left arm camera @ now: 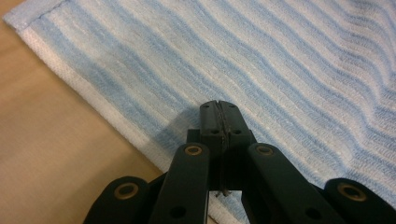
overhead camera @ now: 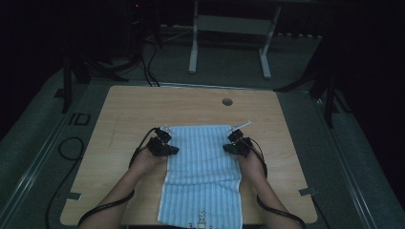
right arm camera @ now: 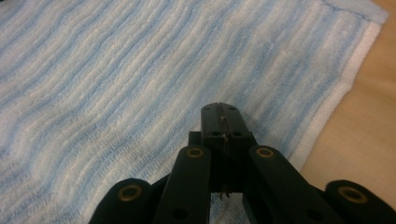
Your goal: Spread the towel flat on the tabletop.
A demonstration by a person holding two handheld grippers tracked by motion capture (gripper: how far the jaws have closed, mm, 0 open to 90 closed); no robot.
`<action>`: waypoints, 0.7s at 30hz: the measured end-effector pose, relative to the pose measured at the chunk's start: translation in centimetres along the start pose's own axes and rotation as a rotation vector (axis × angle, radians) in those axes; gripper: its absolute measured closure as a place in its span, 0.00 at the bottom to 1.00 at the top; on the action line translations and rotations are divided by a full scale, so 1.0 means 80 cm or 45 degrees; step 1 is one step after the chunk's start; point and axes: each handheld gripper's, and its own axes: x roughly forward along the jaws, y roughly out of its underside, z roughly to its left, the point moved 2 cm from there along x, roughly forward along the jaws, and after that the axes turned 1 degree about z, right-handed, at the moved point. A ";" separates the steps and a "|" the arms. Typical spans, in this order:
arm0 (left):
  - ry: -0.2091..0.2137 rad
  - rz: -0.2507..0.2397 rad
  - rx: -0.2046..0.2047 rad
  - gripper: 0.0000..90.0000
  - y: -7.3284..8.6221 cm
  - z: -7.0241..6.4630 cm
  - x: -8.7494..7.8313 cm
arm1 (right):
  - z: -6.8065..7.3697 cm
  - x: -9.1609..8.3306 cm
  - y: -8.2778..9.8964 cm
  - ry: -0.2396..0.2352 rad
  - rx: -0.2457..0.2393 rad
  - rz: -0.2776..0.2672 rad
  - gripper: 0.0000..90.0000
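Observation:
A blue-and-white striped towel lies flat on the wooden table, its near end hanging over the front edge. My left gripper rests at the towel's left edge, near the far corner. My right gripper rests at the right edge opposite. In the left gripper view the black jaws are pressed together just above the towel, with nothing visible between them. The right gripper view is the mirror of it: my jaws are shut over the towel, near its white hem.
A round cable hole sits in the tabletop beyond the towel. A white desk frame stands on the floor behind the table. Black cables and dark stands lie left and right. Bare wood flanks the towel.

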 end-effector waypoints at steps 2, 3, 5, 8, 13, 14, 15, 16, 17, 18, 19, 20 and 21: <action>-0.005 -0.004 -0.021 1.00 -0.007 0.008 0.003 | -0.007 0.004 -0.007 0.001 0.013 0.005 1.00; -0.015 -0.008 -0.023 1.00 -0.011 0.012 0.005 | -0.009 0.006 -0.012 0.005 0.017 0.008 1.00; -0.016 -0.007 -0.032 1.00 -0.018 0.020 0.007 | -0.015 0.010 -0.020 0.010 0.018 0.015 1.00; -0.011 -0.015 -0.051 1.00 -0.025 0.032 0.010 | -0.023 0.017 -0.033 0.019 0.018 0.026 1.00; -0.056 -0.013 -0.054 1.00 -0.040 0.047 0.016 | -0.037 0.028 -0.056 0.036 0.036 0.055 1.00; -0.063 -0.014 -0.070 1.00 -0.043 0.050 0.017 | -0.039 0.030 -0.060 0.038 0.026 0.057 1.00; -0.070 -0.011 -0.087 1.00 -0.046 0.054 0.018 | -0.041 0.032 -0.064 0.044 0.027 0.066 1.00; -0.076 -0.007 -0.091 1.00 -0.049 0.057 0.019 | -0.044 0.034 -0.069 0.041 0.036 0.073 1.00; -0.086 -0.007 -0.097 1.00 -0.053 0.059 0.020 | -0.046 0.036 -0.072 0.041 0.030 0.076 1.00; -0.089 -0.004 -0.099 1.00 -0.055 0.061 0.021 | -0.049 0.038 -0.076 0.049 0.029 0.077 1.00; -0.095 -0.001 -0.099 1.00 -0.058 0.062 0.022 | -0.051 0.039 -0.079 0.051 0.036 0.078 1.00; -0.102 0.002 -0.096 1.00 -0.060 0.064 0.023 | -0.054 0.041 -0.082 0.054 0.050 0.080 1.00; -0.106 0.003 -0.088 1.00 -0.062 0.065 0.024 | -0.055 0.042 -0.084 0.055 0.055 0.080 1.00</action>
